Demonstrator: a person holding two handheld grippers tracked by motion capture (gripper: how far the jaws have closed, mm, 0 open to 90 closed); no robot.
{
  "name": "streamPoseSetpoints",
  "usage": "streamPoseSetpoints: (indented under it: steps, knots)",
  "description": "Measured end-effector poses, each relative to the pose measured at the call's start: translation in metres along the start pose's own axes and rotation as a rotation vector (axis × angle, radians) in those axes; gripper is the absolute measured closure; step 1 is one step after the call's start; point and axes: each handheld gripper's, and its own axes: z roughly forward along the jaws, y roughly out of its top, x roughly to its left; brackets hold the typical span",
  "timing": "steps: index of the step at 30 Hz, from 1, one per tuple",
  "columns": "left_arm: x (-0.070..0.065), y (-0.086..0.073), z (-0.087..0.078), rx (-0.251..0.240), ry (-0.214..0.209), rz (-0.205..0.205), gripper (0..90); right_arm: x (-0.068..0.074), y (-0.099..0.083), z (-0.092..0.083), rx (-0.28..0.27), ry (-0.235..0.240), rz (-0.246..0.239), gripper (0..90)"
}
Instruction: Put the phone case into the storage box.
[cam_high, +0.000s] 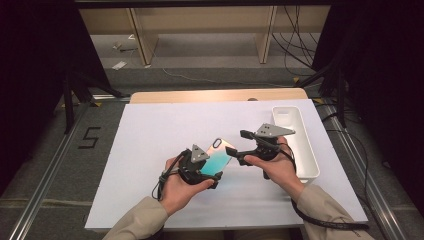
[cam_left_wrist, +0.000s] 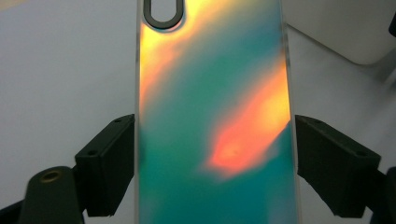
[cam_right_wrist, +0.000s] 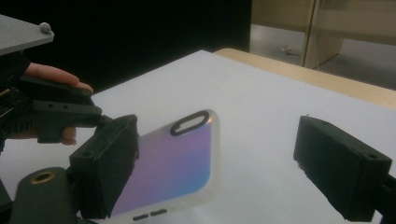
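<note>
An iridescent phone case (cam_high: 218, 156), teal with orange glints and a camera cut-out at its far end, is held up over the white table cover (cam_high: 160, 135). My left gripper (cam_high: 209, 169) is shut on it. In the left gripper view the two black jaws press on the long edges of the case (cam_left_wrist: 210, 116), with the gripper (cam_left_wrist: 215, 168) centred on it. My right gripper (cam_high: 238, 144) stands open just right of the case's far end. In the right gripper view the case (cam_right_wrist: 180, 161) sits beside the left jaw, well clear of the right one, the gripper (cam_right_wrist: 224, 175) wide apart.
A long white tray (cam_high: 300, 145) lies along the table's right side, close behind the right hand. A bare wooden strip (cam_high: 215, 95) runs along the far edge. Beyond it are shelf legs and cables on the floor.
</note>
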Motion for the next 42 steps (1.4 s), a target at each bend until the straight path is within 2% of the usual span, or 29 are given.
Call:
streamPoseSetpoints:
  steps: [17,26,42]
  knots:
    - [-0.011,0.001,0.001,-0.010,-0.027,0.018,17.2,-0.001,0.000,0.019,0.020,0.021,0.030,15.7]
    - [-0.014,0.001,0.002,-0.010,-0.018,0.032,17.2,-0.001,-0.001,0.024,0.025,0.029,0.043,16.4]
    - [-0.017,0.002,0.001,-0.024,-0.023,0.038,17.2,-0.002,-0.004,0.030,0.043,0.063,0.080,26.0]
